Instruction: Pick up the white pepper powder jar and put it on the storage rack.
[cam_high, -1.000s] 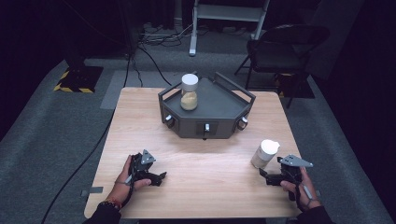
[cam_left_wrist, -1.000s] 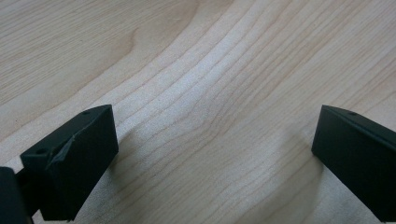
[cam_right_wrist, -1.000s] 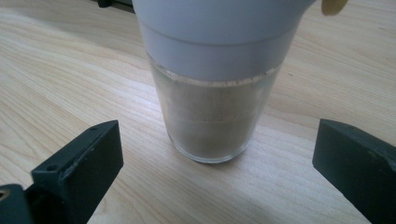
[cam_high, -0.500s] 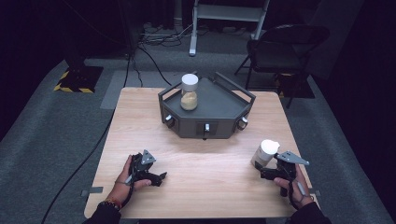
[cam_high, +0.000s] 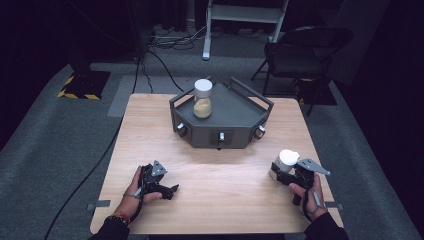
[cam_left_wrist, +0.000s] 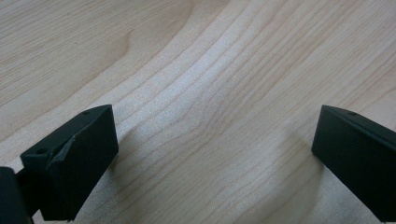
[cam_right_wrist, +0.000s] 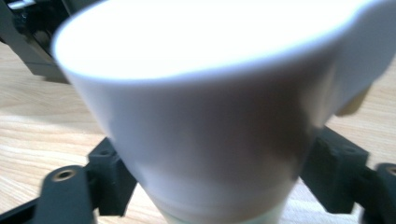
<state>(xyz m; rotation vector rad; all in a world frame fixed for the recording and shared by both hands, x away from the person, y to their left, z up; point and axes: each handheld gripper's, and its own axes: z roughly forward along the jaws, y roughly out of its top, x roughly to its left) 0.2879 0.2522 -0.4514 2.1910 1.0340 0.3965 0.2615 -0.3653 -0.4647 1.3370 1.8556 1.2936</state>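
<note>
- High view, looking down on one pale wooden table (cam_high: 220, 200): my two hands come in from the near edge, each holding one two-jaw gripper.
- My right gripper (cam_high: 281, 170) sits near the table's right edge, its jaws on either side of one white-capped jar (cam_high: 286, 162) that stands upright on the wood.
- Right gripper view: the jar (cam_right_wrist: 210, 116) looms close and blurred, and one black jaw shows at each side of its lower body. My jaws have just been closing with the jar between them, and they now clamp it low down.
- My left gripper (cam_high: 169, 189) lies at the near left of the table, well apart from the jar, with my left hand (cam_high: 137, 187) wrapped around its body.
- Left gripper view: my two black jaws stand wide apart over bare wood grain (cam_left_wrist: 210, 93), nothing between them.
- One dark grey tray (cam_high: 235, 112) with raised corner posts sits at the far middle of the table. Three small knobs show on its near faces.
- A second jar (cam_high: 202, 98), also white-capped and holding a tan filling, stands upright on the left part of that tray. That makes two jars in all: one on the tray, one in my right grip.
- Beyond the table, one dark folding chair (cam_high: 300, 55) stands on the grey floor at the far right, and black cables (cam_high: 160, 60) trail across the floor at the far left.
</note>
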